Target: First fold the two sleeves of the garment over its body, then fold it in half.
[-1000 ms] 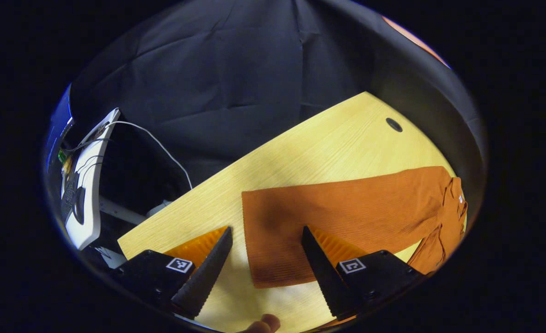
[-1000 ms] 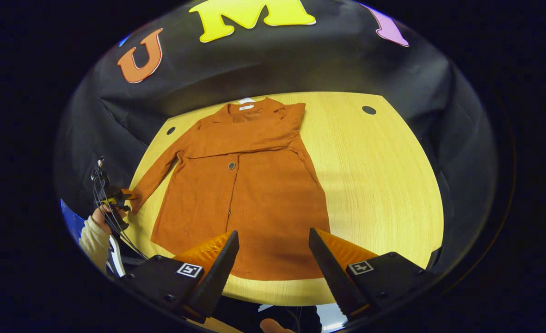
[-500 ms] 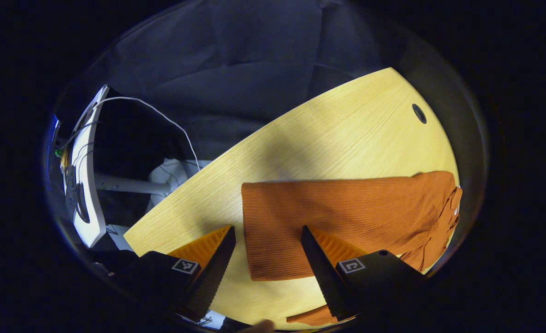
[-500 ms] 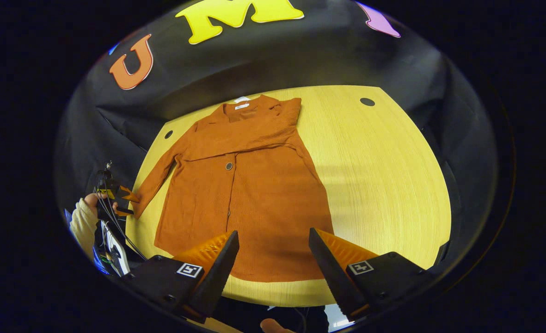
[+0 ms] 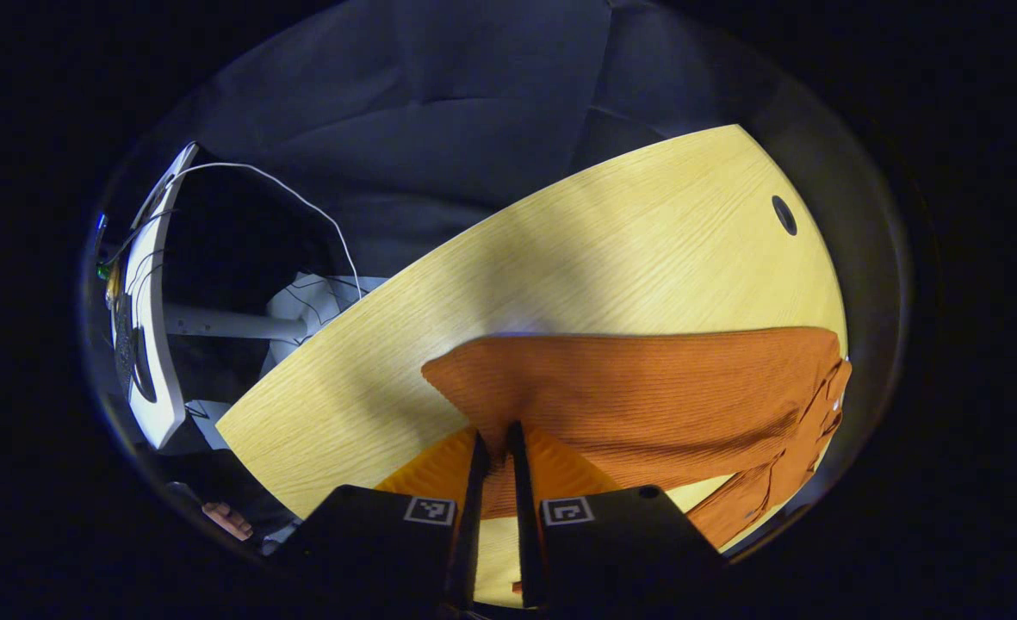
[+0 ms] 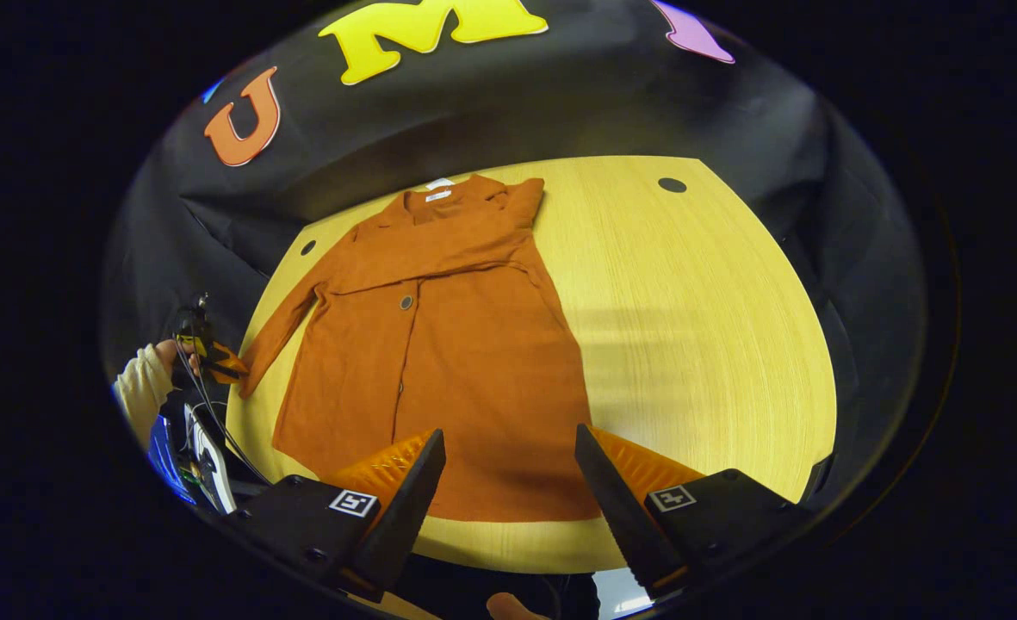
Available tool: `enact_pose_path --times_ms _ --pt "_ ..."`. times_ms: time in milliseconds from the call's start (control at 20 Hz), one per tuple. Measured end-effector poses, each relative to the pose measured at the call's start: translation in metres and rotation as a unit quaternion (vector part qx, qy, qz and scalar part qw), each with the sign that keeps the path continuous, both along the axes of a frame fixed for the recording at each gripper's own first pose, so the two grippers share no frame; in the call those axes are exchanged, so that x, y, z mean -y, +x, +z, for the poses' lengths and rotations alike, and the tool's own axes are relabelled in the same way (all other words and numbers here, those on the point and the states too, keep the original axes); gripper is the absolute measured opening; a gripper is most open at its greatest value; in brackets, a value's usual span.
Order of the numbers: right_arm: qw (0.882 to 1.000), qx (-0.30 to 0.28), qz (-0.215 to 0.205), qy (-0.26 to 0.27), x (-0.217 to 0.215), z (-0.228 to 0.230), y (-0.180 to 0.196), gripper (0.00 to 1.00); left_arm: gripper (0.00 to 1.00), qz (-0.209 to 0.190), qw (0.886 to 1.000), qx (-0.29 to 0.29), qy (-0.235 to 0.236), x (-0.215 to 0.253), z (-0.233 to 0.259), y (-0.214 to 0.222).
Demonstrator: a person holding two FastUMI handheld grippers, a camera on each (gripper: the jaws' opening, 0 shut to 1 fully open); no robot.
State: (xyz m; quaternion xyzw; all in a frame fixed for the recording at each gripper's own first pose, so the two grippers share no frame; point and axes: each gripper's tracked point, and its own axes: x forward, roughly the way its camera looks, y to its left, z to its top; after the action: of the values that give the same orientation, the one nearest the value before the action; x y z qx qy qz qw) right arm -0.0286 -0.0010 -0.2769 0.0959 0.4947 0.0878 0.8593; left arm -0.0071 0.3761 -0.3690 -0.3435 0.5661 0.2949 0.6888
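Observation:
An orange ribbed garment (image 6: 439, 344) lies flat on the round wooden table (image 6: 697, 327), collar toward the far wall. One sleeve (image 6: 465, 245) is folded across its chest. The other sleeve (image 5: 646, 387) stretches out to the side, and its cuff is pinched in my left gripper (image 5: 494, 443), which is shut on it. In the right gripper view that left gripper (image 6: 215, 362) sits at the table's left edge, held by a hand in a pale sleeve (image 6: 142, 392). My right gripper (image 6: 508, 448) hovers open above the garment's hem, with nothing between its fingers.
A white device with cables (image 5: 151, 327) stands off the table's left side. Two small dark holes (image 6: 671, 184) mark the tabletop near the far edge. Bare wood spreads to the right of the garment.
My left gripper has come down over the sleeve cuff and shut on it; the cuff now bunches between the fingers. The right gripper stays open and has hardly moved.

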Motion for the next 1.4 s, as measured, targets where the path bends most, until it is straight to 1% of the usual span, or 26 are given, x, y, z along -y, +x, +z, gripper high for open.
enact_pose_path --times_ms 50,200,300,450,500,550,700,900,950,1050,1150,1400 --pt "1.000 -0.003 -0.004 0.003 0.005 -0.002 -0.001 0.98 0.21 -0.001 1.000 0.006 0.000 0.000 0.002 0.001" --pt "1.000 -0.011 -0.020 0.013 0.022 -0.006 0.001 0.98 0.05 0.003 1.000 0.014 -0.003 0.003 0.003 0.004" --pt "0.999 -0.014 -0.028 0.017 0.035 -0.006 0.003 0.98 0.04 0.001 1.000 0.020 -0.005 0.007 0.007 0.006" --pt "0.999 -0.021 -0.027 0.021 0.051 -0.013 0.006 0.98 0.03 -0.008 0.999 0.033 0.010 0.012 0.024 0.013" --pt "0.999 -0.024 -0.027 0.020 0.057 -0.017 0.008 0.94 0.03 -0.012 0.999 0.044 0.013 0.017 0.034 0.019" --pt "0.999 -0.026 -0.026 0.020 0.061 -0.020 0.009 0.98 0.03 -0.021 0.998 0.053 0.021 0.022 0.045 0.026" --pt "0.999 -0.032 -0.020 0.033 0.070 -0.027 0.010 0.98 0.03 -0.063 0.994 0.084 0.038 0.046 0.081 0.054" --pt "0.998 -0.045 -0.014 0.044 0.083 -0.039 0.013 0.98 0.03 -0.132 0.983 0.120 0.049 0.110 0.130 0.101" --pt "0.998 -0.048 -0.015 0.049 0.086 -0.042 0.013 0.98 0.03 -0.150 0.979 0.127 0.050 0.131 0.142 0.114" --pt "0.997 -0.051 -0.018 0.052 0.094 -0.045 0.014 0.98 0.03 -0.189 0.970 0.139 0.067 0.164 0.163 0.141" --pt "0.997 -0.049 -0.017 0.052 0.106 -0.048 0.017 0.98 0.03 -0.222 0.961 0.145 0.076 0.197 0.177 0.164" --pt "0.998 -0.047 -0.014 0.044 0.130 -0.052 0.021 0.98 0.03 -0.290 0.941 0.157 0.073 0.291 0.196 0.201"
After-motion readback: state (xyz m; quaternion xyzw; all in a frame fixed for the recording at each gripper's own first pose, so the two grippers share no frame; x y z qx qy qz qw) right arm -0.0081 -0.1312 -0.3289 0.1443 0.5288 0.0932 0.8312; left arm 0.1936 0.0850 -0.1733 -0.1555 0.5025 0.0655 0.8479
